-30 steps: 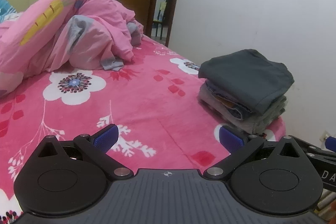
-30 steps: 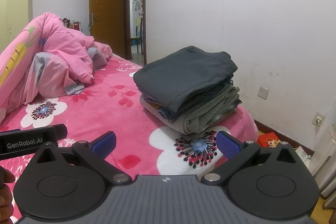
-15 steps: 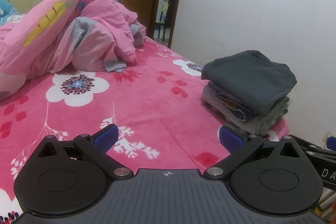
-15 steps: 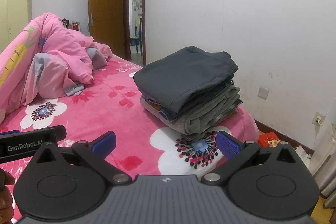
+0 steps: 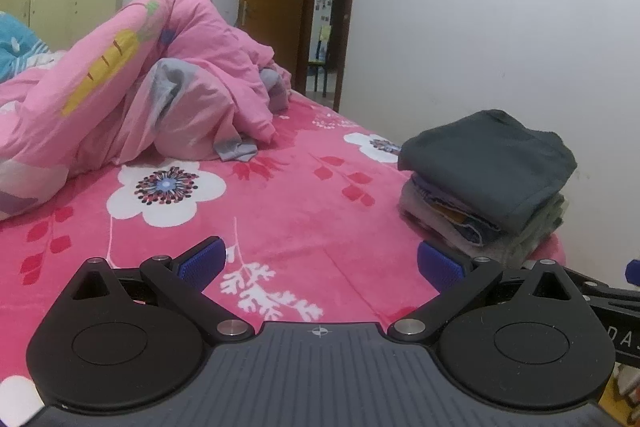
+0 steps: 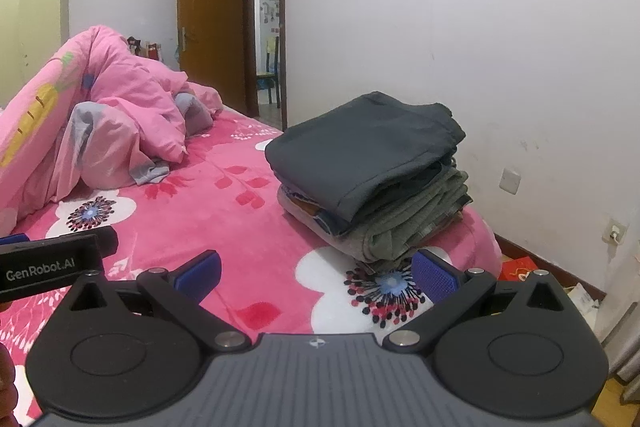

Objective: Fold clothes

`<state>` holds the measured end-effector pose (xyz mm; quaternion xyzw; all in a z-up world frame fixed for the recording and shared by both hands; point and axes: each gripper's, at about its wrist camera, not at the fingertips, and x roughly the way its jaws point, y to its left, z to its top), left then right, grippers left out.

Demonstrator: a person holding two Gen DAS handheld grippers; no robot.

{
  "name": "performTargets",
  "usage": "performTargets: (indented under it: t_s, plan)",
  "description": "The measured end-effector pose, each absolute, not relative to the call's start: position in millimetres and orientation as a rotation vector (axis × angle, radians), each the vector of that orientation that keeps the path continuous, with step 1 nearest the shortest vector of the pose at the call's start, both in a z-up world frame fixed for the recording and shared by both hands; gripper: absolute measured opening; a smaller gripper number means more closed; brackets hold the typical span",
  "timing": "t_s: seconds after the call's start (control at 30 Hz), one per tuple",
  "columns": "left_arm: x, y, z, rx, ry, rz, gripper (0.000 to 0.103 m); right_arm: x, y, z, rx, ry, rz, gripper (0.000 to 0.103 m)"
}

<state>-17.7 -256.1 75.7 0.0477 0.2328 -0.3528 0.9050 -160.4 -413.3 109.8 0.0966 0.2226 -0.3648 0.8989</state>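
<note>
- Since a second ago the left gripper (image 5: 318, 263) has drawn back a little and tipped up, so the stack of folded clothes (image 5: 486, 179) sits lower in its view; the right gripper (image 6: 316, 269) has barely shifted.
- No boxes or baskets show; the clothes lie straight on the bed (image 5: 280, 211).
- That stack (image 6: 372, 175) rests near the bed's right edge, close to the wall (image 6: 500, 39), with a dark grey garment (image 6: 360, 143) on top and grey-green and blue pieces under it.
- Left gripper: jaws spread wide and released, gripping nothing, above the pink flowered bedcover.
- Right gripper: jaws also wide apart and released, touching nothing; the stack lies just beyond its tips.
- Behind, a crumpled pink quilt (image 5: 132, 99) is heaped on the far left of the bed, well apart from the stack.
- Part of the left gripper shows at the left edge of the right view.
</note>
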Motion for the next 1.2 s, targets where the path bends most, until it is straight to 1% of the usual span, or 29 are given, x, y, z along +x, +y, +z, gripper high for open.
performTargets:
  t_s: [0.17,1.2]
  plan:
    - [-20.6,-255.4,77.1,0.104,0.461,-0.733,0.103,-157.6,-412.5,113.8,0.193,0.448,-0.747,0.103]
    - [-16.1,-248.7,72.4,0.097,0.495,-0.734,0.103,-162.0,-414.6,107.4,0.235,0.457,-0.779,0.103]
